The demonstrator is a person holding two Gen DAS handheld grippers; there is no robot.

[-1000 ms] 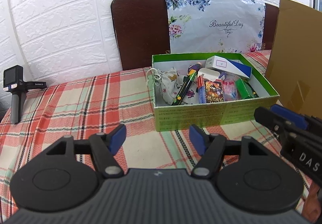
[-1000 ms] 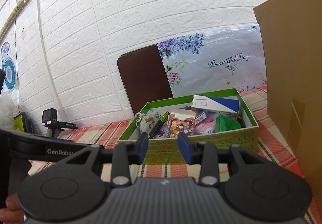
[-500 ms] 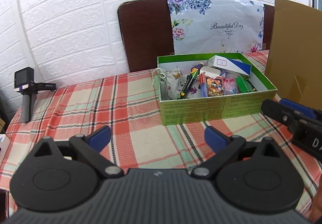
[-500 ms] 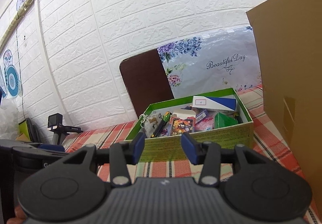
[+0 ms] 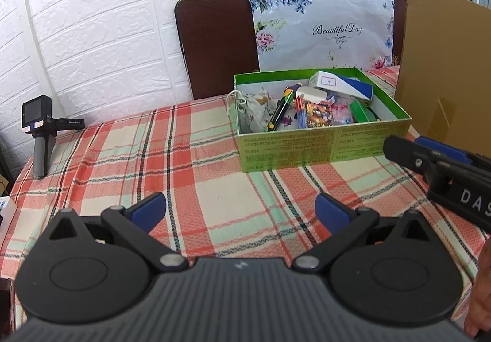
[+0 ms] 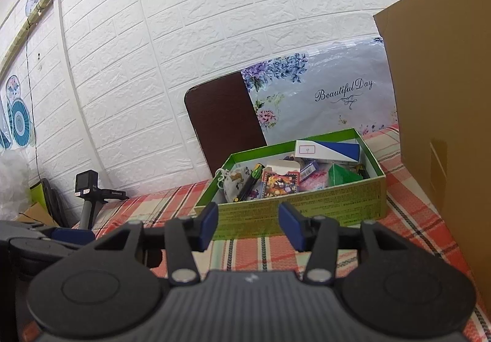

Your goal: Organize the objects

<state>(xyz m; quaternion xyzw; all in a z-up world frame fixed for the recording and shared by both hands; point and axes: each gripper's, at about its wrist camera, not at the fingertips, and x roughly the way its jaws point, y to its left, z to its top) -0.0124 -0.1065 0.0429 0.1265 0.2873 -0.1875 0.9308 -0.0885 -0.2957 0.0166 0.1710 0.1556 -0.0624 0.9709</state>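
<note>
A green open box [image 5: 322, 145] sits on the plaid tablecloth toward the back right. It holds a white drawstring pouch [image 5: 257, 108], a pen [image 5: 279, 111], a colourful card pack [image 5: 316, 111], a white and blue carton [image 5: 340, 84] and other small items. My left gripper [image 5: 239, 207] hangs wide open above bare cloth in front of the box, with nothing between its pads. My right gripper [image 6: 248, 216] faces the box's front wall [image 6: 300, 213]; its jaws are opening and hold nothing. One of its fingers [image 5: 408, 154] shows at the right of the left wrist view.
A tall cardboard box [image 5: 445, 65] stands right of the green box. A dark brown board [image 5: 218, 44] and a floral sheet [image 5: 325, 32] lean on the white brick wall. A small camera on a handle [image 5: 40, 127] stands at the table's left edge.
The left jaws spread from half open to fully wide, and the left view drew back from the green box. The right jaws opened a little wider.
</note>
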